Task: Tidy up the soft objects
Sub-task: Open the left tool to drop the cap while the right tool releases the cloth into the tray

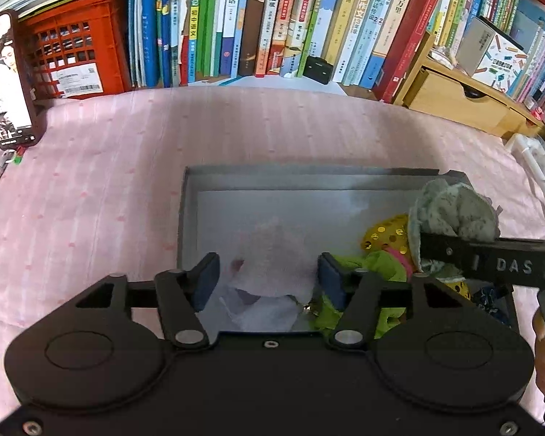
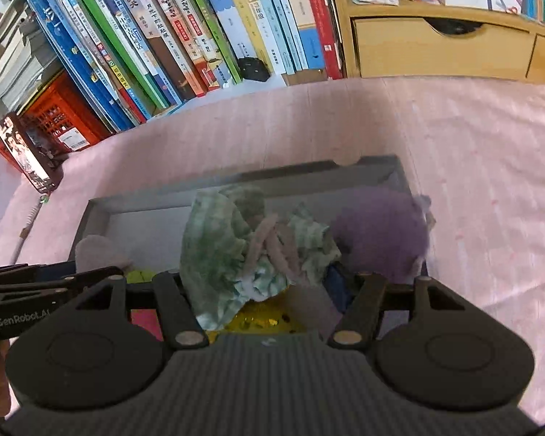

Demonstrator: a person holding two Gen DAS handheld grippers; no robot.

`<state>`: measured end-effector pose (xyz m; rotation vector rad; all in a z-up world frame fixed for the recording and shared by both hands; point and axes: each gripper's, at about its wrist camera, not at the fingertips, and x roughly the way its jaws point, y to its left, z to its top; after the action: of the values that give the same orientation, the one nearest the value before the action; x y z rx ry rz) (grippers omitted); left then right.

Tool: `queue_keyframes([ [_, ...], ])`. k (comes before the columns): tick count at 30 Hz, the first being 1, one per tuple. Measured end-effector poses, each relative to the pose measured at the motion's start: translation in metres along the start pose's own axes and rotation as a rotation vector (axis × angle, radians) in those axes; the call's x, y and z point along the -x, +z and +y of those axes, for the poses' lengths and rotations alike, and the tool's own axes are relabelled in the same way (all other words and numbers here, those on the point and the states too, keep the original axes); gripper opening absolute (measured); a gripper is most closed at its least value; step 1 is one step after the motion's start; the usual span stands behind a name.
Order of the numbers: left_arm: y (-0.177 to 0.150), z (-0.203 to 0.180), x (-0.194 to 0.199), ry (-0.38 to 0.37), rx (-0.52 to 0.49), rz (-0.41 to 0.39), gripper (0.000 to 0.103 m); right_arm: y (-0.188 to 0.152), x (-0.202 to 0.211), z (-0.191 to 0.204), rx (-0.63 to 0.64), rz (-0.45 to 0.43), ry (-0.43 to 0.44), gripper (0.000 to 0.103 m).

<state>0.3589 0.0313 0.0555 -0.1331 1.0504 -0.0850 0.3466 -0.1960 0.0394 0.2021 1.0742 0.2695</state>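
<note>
A grey box (image 1: 190,214) lies on the pink cloth. In the left wrist view my left gripper (image 1: 269,272) hangs over the box's near left part. Its blue pads (image 1: 207,279) stand apart around a blurred white and pink soft thing (image 1: 272,269), with a gap on the left side. My right gripper (image 2: 269,279) is over the box's right half, shut on a green-and-white cloth (image 2: 236,250) that hides its pads. Under it lie a yellow sequined piece (image 1: 385,234), a green soft thing (image 1: 379,267) and a purple fluffy thing (image 2: 381,236).
A row of upright books (image 1: 272,21) lines the back edge. A red crate (image 1: 72,47) and a propped phone (image 1: 7,80) stand at back left, and a wooden drawer unit (image 1: 461,98) at back right. A white frame (image 1: 534,160) sits at the right. Pink cloth (image 1: 91,200) surrounds the box.
</note>
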Motion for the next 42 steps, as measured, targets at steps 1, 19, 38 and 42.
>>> queue_keyframes([
  [1,0.0,0.001,0.001,-0.001,0.002,-0.002,0.065,-0.001,0.001,0.0,0.002,0.002,0.003,0.07],
  [19,-0.016,-0.013,0.038,-0.014,-0.013,-0.032,0.079,-0.021,0.043,0.009,0.07,-0.032,0.042,0.092],
  [38,-0.055,-0.03,0.096,-0.038,-0.07,-0.13,0.085,-0.055,0.099,0.011,0.144,-0.168,0.051,0.099],
  [42,-0.068,-0.038,0.112,-0.056,-0.1,-0.172,0.085,-0.065,0.112,0.01,0.169,-0.206,0.054,0.1],
])
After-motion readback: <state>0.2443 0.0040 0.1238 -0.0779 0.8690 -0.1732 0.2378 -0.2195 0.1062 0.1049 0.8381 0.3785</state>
